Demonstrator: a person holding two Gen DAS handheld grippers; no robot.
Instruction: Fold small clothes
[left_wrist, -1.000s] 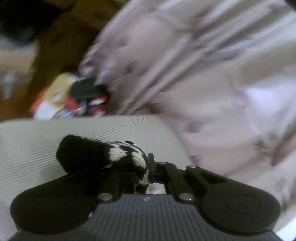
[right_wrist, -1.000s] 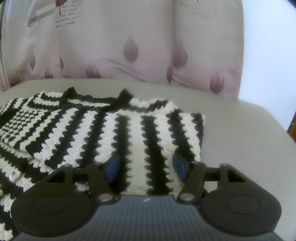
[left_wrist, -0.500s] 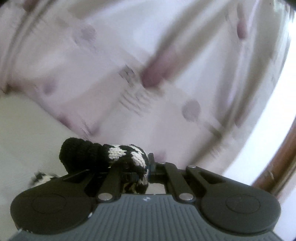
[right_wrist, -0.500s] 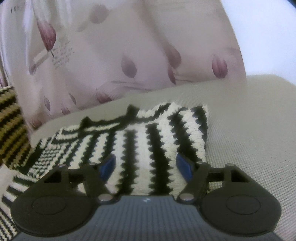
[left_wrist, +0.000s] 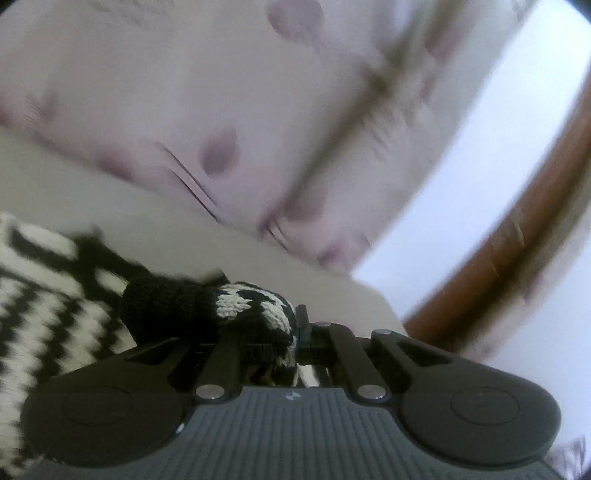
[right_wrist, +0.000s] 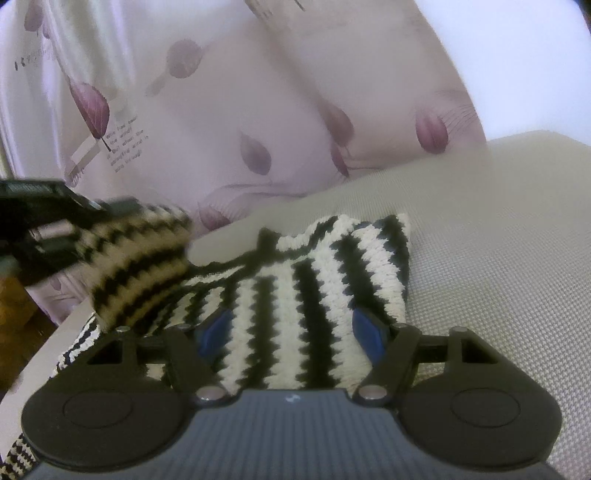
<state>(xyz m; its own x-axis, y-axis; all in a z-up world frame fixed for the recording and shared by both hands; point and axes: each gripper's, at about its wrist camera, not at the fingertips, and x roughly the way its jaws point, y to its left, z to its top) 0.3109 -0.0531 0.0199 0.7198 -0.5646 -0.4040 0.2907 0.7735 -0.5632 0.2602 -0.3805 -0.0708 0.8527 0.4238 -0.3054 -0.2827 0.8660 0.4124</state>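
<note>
Right wrist view: my right gripper (right_wrist: 291, 334) hangs low over the black-and-white knitted sweater (right_wrist: 310, 295), its blue pads (right_wrist: 364, 332) spread to either side of the stripes and pressing on nothing. The sweater lies flat on the grey cushion (right_wrist: 498, 258), its folded end near the cushion's far edge, the rest running off toward the left edge. Behind it hangs a pale curtain (right_wrist: 258, 92) printed with purple leaves; it carries a few lines of small dark writing, too blurred for me to read beyond a word or two. At the left my left gripper (right_wrist: 92, 206) comes in blurred, carrying a striped sleeve (right_wrist: 140, 266) lifted over the sweater. Left wrist view: my left gripper (left_wrist: 295, 332) is pressed together on that sleeve's black cuff (left_wrist: 166, 306), which bunches up over the left finger. Beyond it the rest of the sweater is smeared at the left, with a brown wooden frame (left_wrist: 517, 251) on the right.
</note>
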